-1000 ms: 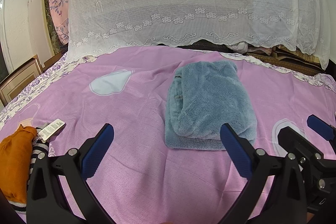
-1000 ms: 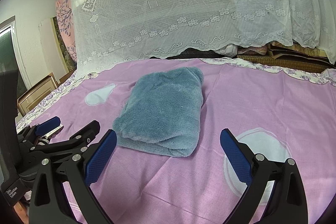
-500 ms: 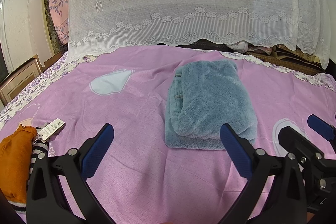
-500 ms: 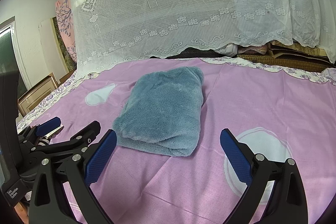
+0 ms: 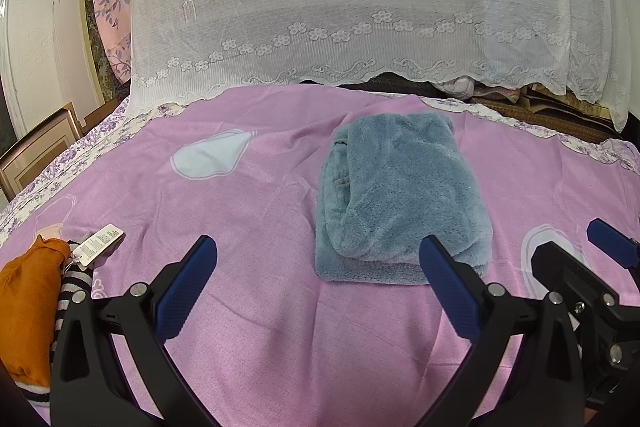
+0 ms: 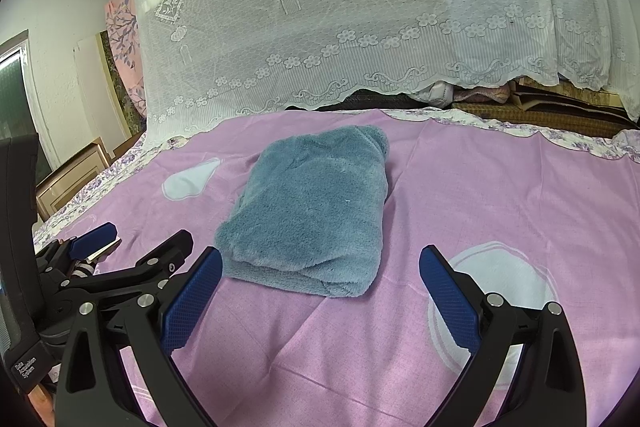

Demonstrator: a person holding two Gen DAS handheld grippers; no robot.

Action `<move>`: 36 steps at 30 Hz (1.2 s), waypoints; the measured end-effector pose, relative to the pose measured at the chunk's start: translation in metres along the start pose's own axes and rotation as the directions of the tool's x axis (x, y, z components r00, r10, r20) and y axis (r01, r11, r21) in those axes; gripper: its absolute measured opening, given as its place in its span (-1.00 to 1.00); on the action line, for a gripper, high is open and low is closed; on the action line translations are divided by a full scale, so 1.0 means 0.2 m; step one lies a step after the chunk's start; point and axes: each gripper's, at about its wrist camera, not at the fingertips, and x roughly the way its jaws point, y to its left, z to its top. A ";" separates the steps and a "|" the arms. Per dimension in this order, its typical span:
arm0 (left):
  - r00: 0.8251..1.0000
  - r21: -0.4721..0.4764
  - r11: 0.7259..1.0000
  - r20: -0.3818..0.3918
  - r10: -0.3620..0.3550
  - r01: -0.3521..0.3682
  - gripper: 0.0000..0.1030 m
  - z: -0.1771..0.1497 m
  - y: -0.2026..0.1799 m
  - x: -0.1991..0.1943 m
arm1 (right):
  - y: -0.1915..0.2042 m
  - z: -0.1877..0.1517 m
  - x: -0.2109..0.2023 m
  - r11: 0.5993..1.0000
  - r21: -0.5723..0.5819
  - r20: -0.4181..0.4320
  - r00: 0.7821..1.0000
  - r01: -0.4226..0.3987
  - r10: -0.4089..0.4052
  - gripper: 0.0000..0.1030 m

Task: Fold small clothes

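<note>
Both grippers, left (image 5: pixel 318 287) and right (image 6: pixel 320 291), are held spread and empty. Soft, thick, light folded grey-blue fleece garment (image 5: pixel 396 199) is best pinched at its layered near edge.

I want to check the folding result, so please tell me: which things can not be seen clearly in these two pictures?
- Folded grey-blue fleece garment: its type is unclear; the folds hide it in both views.
- Orange cloth and striped cloth: cut off by the left wrist view's left edge.
- White paper tag: print too small to read.
- Things behind the white lace cover: hidden in both views.
</note>
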 end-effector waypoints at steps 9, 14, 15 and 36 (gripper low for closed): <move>1.000 0.005 1.000 0.019 0.015 -0.015 0.91 0.00 0.02 -0.02 | 0.02 -0.01 -0.01 1.000 0.002 0.001 1.000 -0.004 0.004 0.93; 1.000 0.006 1.000 0.022 0.019 -0.019 0.91 0.00 0.02 -0.02 | 0.01 -0.01 -0.01 1.000 0.003 0.000 1.000 -0.004 0.004 0.93; 0.999 0.008 1.000 0.025 0.021 -0.021 0.91 -0.01 0.02 -0.03 | 0.01 -0.01 -0.01 1.000 0.002 0.000 1.000 -0.004 0.004 0.93; 1.000 0.009 1.000 0.017 0.025 -0.025 0.91 0.01 0.00 -0.02 | 0.01 -0.01 -0.01 1.000 0.004 -0.002 1.000 -0.002 0.002 0.93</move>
